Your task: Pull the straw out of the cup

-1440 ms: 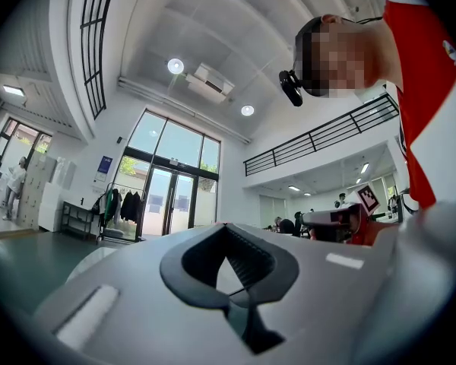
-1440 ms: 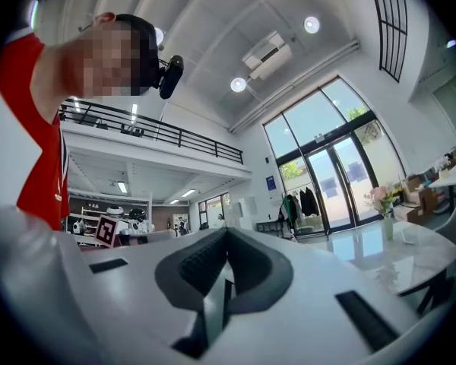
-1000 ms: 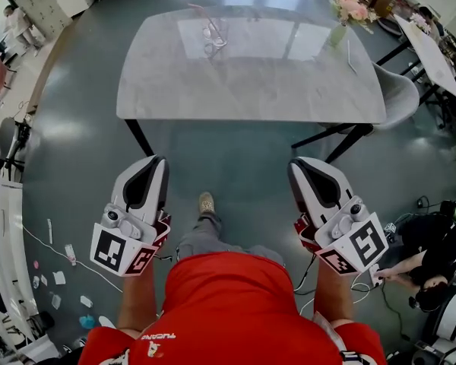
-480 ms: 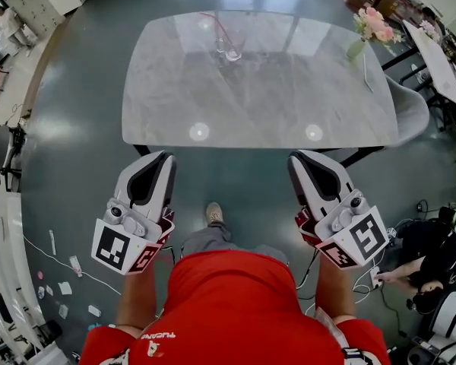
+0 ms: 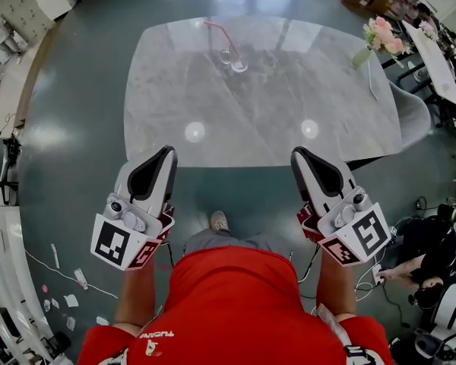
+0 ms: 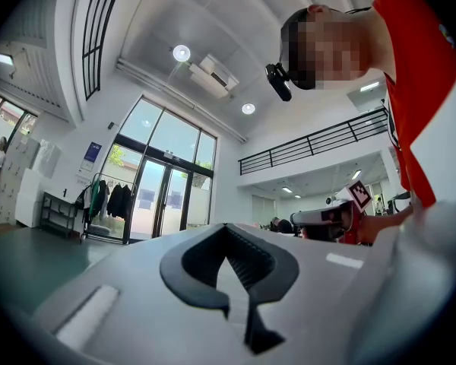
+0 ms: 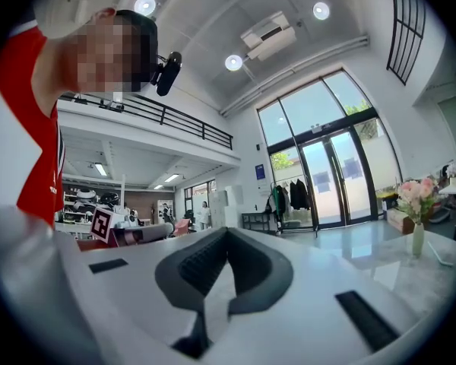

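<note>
Two grippers, one cup, one straw.
One pink straw [image 5: 219, 35] stands in one clear cup [image 5: 237, 62] on the far side of the one grey table [image 5: 251, 120]. The left gripper [image 5: 164, 155] and the right gripper [image 5: 301, 158] are by the table's near edge, well apart from the cup. Both have their jaws pressed together with nothing in them. One vase of pink flowers [image 5: 384, 36] sits at the table's right end.

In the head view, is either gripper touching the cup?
No: the left gripper and right gripper hover at the table's near edge, while the cup stands apart on its far half.
</note>
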The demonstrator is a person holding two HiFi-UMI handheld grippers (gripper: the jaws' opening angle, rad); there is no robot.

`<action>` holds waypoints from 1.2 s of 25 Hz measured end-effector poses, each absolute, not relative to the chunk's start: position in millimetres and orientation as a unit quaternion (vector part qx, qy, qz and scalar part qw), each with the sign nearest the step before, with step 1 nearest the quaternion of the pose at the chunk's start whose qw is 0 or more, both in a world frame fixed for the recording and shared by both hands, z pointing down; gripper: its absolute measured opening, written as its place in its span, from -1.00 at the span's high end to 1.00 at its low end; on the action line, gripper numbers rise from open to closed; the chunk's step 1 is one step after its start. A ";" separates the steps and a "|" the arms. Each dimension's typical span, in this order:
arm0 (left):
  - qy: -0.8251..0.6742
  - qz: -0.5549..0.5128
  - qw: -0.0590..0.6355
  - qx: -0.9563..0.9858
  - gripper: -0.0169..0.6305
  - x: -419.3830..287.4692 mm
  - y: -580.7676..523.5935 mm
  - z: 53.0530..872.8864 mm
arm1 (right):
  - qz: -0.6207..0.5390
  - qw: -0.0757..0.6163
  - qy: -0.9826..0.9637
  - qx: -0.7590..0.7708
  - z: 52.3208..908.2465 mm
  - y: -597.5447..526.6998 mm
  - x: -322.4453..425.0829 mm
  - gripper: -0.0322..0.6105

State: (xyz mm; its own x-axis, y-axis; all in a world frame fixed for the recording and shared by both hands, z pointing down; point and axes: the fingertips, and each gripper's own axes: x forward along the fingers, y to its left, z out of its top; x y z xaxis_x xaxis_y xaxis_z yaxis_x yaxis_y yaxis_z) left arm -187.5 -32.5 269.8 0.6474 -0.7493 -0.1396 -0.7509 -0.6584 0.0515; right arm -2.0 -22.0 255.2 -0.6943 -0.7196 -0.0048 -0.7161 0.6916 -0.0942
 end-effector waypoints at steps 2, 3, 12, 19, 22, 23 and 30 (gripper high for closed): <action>0.410 0.075 0.004 -0.909 0.93 -188.8 -42.7 271.5 | -0.044 0.020 0.918 -0.393 256.9 -30.1 -3.4 0.90; 0.408 0.075 0.002 -0.910 0.93 -189.7 -46.8 272.6 | -0.045 0.019 0.917 -0.395 258.0 -33.1 -4.6 0.90; 0.406 0.080 -0.029 -0.910 0.93 -197.6 -75.1 289.3 | -0.049 0.007 0.914 -0.402 262.7 -47.6 -12.5 0.89; 0.413 0.081 -0.032 -0.907 0.93 -197.0 -88.0 293.5 | -0.045 0.005 0.918 -0.394 263.4 -54.0 -15.3 0.89; 0.419 0.081 -0.033 -0.904 0.93 -192.5 -100.1 293.5 | -0.039 0.006 0.920 -0.389 262.6 -70.4 -12.1 0.90; 0.421 0.080 -0.034 -0.903 0.93 -189.8 -106.3 294.1 | -0.036 0.004 0.921 -0.388 263.0 -78.9 -10.0 0.90; 0.435 0.066 -0.038 -0.897 0.93 -171.5 -148.4 301.1 | -0.015 -0.005 0.926 -0.376 269.7 -136.4 3.3 0.90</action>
State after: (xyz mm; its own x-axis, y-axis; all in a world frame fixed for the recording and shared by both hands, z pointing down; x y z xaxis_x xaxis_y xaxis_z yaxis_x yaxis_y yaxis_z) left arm -171.5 -148.4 301.1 0.6126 -0.7857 -0.0861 -0.7756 -0.6185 0.1263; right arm 3.3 -136.4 269.7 -0.7171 -0.6967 0.0207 -0.6970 0.7167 -0.0239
